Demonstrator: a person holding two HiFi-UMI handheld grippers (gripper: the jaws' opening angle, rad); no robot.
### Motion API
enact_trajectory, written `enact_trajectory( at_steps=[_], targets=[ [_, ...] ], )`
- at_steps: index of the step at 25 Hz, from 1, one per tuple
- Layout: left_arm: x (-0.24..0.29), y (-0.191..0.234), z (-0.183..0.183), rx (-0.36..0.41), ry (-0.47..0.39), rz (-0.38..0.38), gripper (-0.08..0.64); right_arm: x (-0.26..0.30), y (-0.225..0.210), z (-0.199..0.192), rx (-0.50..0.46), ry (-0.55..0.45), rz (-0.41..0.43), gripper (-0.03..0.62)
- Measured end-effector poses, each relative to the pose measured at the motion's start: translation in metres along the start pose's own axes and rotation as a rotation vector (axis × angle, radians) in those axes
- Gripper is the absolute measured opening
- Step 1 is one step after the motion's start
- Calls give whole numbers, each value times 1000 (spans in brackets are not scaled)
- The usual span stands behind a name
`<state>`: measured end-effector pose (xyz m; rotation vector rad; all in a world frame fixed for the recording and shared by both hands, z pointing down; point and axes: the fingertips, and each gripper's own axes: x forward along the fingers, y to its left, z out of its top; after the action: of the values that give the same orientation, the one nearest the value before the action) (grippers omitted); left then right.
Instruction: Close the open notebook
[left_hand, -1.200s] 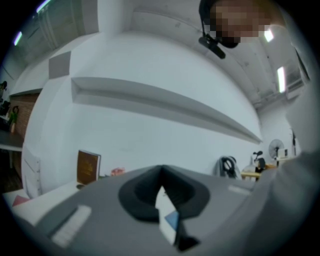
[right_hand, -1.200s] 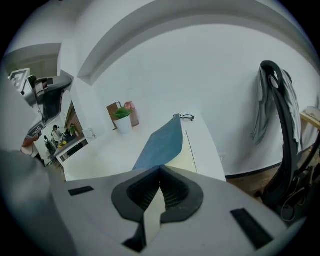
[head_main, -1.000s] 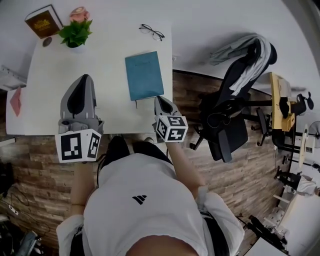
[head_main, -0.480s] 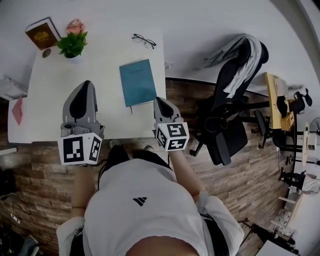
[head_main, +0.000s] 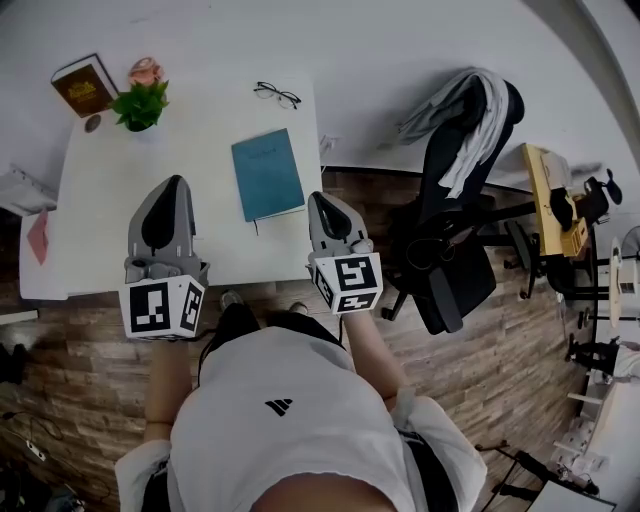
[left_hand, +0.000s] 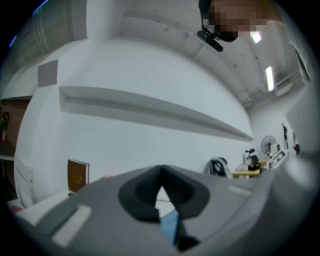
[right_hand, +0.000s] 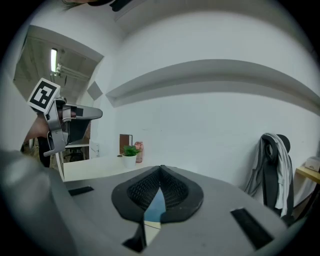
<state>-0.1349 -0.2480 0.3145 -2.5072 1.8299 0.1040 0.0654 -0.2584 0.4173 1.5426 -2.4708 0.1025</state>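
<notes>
Overall light: your head view is bright and even, and the white worktop (head_main: 110, 200) is nearly washed out.
Source: ceiling lights (left_hand: 269, 77) glare at the upper right of your left tool view.
Shadows: soft; the floor (head_main: 90, 360) darkens toward the lower left.
Focus: your left tool (left_hand: 160, 169) and right tool (right_hand: 161, 170) blur close to the lens.
Distortion: strong fisheye; the wall ledge (left_hand: 150, 107) bows and the corners go black.
</notes>
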Motion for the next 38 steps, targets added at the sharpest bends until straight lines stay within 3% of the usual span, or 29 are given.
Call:
enact_trajectory(
  at_steps=[19,38],
  targets=[
    [-7,-29,11,8,-22,-8,8,-50,-30,81,17,-200,-37,-2],
    [-18,-59,20,21,-41,11,8,-93,-44,116,-10,-320,-26,-3]
  ],
)
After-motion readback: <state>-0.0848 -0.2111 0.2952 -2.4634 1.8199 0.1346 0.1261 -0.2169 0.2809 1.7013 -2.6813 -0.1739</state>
